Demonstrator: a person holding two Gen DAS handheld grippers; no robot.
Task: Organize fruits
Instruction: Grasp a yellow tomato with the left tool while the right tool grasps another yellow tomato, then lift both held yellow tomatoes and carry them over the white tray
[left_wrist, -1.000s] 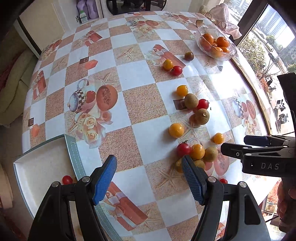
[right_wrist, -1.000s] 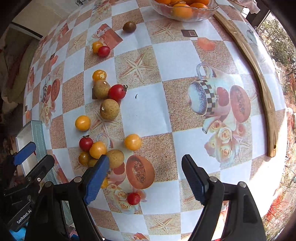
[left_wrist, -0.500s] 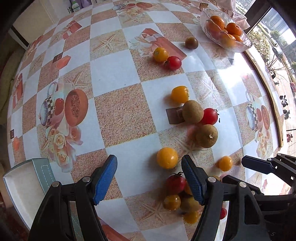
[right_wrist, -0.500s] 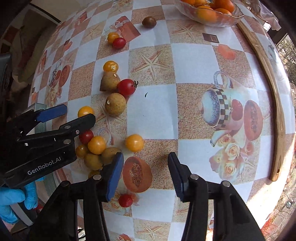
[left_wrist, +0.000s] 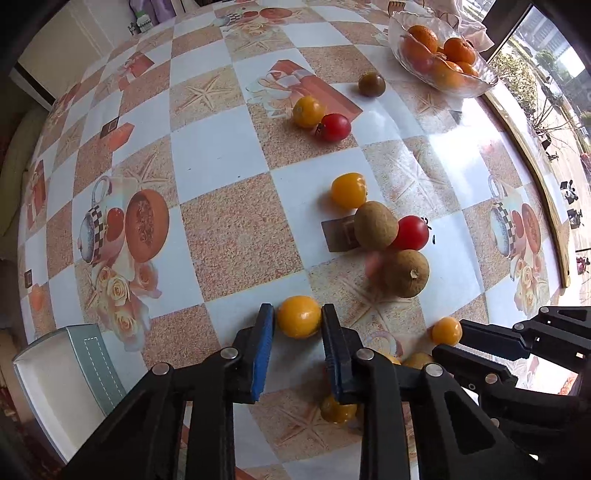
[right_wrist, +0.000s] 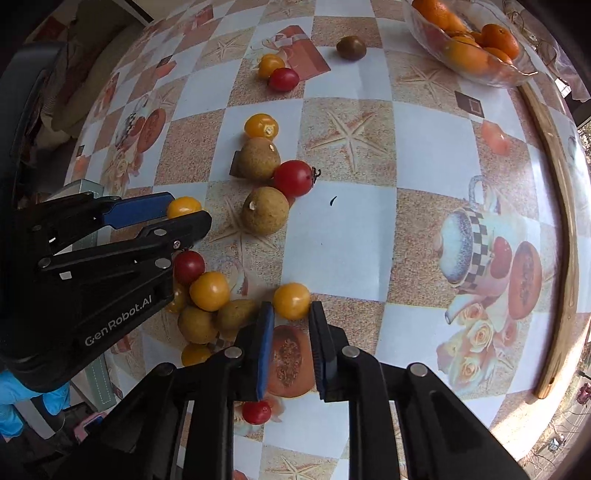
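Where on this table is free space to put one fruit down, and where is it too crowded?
Free: the squares between the printed teacup and the yellow tomato. Crowded: the cluster beside the left gripper.

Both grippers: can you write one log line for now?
left gripper: closing around yellow tomato | right gripper: closing around another yellow tomato

A desk (left_wrist: 221, 229) covered in a glossy checkered cloth of white and sandy squares, printed with starfish, teapots and roses, carries scattered fruit. A clear glass bowl of oranges (left_wrist: 439, 59) stands far right. Yellow and red cherry tomatoes (left_wrist: 332, 127) and brown round fruits (left_wrist: 406, 273) lie loose across the middle and near right. A white square tray (left_wrist: 55, 387) with a pale green rim sits at the near left edge.
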